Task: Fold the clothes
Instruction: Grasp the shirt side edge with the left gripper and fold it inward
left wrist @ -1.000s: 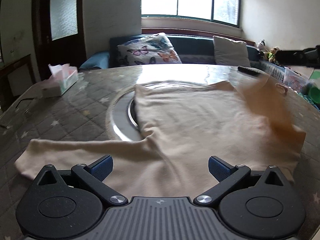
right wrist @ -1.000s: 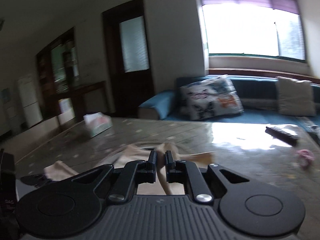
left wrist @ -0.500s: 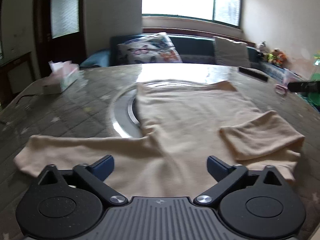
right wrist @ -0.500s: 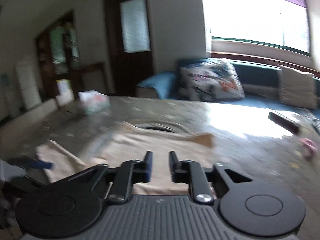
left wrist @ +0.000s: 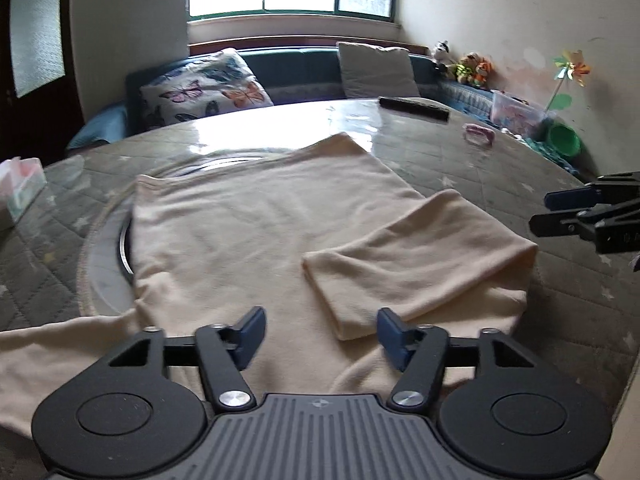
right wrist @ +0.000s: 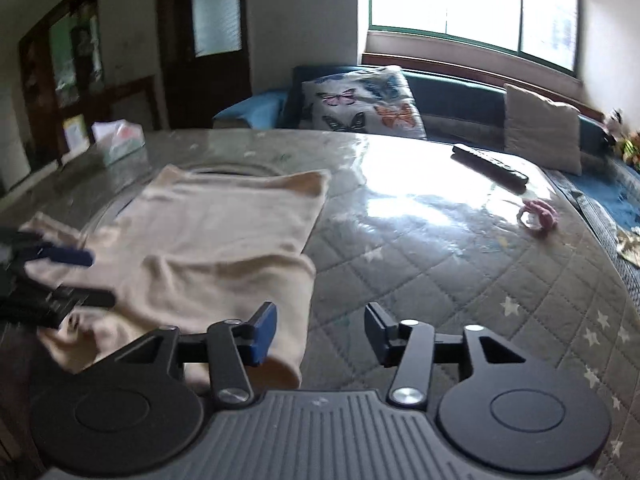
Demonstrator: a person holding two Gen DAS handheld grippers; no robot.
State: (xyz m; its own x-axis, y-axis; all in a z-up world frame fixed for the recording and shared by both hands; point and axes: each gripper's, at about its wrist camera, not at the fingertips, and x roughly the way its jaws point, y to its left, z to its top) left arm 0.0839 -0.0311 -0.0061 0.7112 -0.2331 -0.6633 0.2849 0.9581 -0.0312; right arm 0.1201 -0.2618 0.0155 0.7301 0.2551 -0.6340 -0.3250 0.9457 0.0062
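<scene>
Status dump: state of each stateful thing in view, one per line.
Cream long-sleeved top: spread flat on table, right sleeve folded over body, left sleeve still outstretched.
Left gripper: jaws open, empty, over the top's near edge.
Right gripper: jaws open, empty, at the top's right edge.
Tissue box: tissue sticking out.

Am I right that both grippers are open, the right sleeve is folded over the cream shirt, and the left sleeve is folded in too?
Not quite: the left sleeve lies spread out on the table, unfolded, as the left wrist view shows. The left gripper and right gripper are open, and the right sleeve lies folded over the cream shirt.
</scene>
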